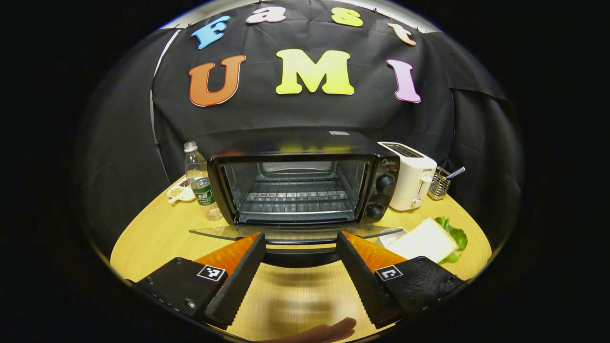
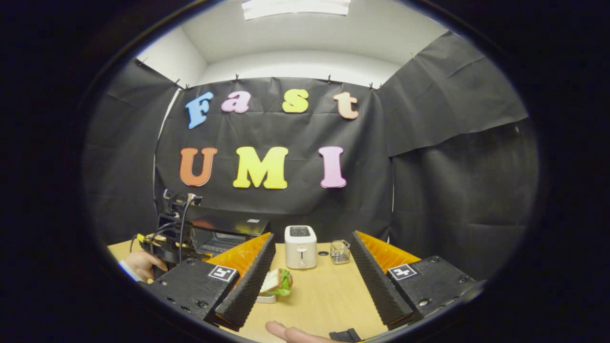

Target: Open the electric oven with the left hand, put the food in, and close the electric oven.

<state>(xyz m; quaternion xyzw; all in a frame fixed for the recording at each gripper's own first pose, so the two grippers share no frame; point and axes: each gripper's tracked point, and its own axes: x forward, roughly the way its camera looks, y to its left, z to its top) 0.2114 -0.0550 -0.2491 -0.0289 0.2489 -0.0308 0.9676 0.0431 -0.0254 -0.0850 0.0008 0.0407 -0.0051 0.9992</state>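
Through the left gripper view I am looking straight into the electric oven [image 1: 305, 188], which is sitting at twelve o'clock on the bench [image 1: 157, 233]. Its glass door [image 1: 295, 232] is lying folded down flat toward me, and the one wire rack [image 1: 295, 195] inside is standing bare. My left gripper [image 1: 301, 240] is hovering with its jaws released, spread to either side of the door's dark handle [image 1: 301, 257]; I cannot tell whether either finger is touching it. At ten o'clock a single water bottle [image 1: 200, 183] is standing upright just beside the oven, with a small white dish [image 1: 180, 191] behind it. Two knobs [image 1: 385, 184] are sitting one above the other on the oven's right panel. At two o'clock one white toaster [image 1: 411, 176] is standing beside the oven, with a wire holder [image 1: 439, 183] next to it. At four o'clock the food, one sandwich [image 1: 424, 244] with lettuce showing, is resting on a white plate [image 1: 391, 235], still outside the oven.

Through the right gripper view I am seeing more of the booth: the white ceiling and a light panel [image 2: 296, 7] at twelve o'clock. At nine o'clock a hand [image 2: 143, 264] is holding my left gripper's body in front of the oven [image 2: 228, 233]. My right gripper [image 2: 312, 257] is hanging with its jaws released and holding nothing. The sandwich [image 2: 276, 282] is peeking out beside the left finger, which is covering part of it. The toaster [image 2: 300, 247] and the wire holder [image 2: 340, 251] are standing between the fingers, farther back on the bench [image 2: 319, 295].
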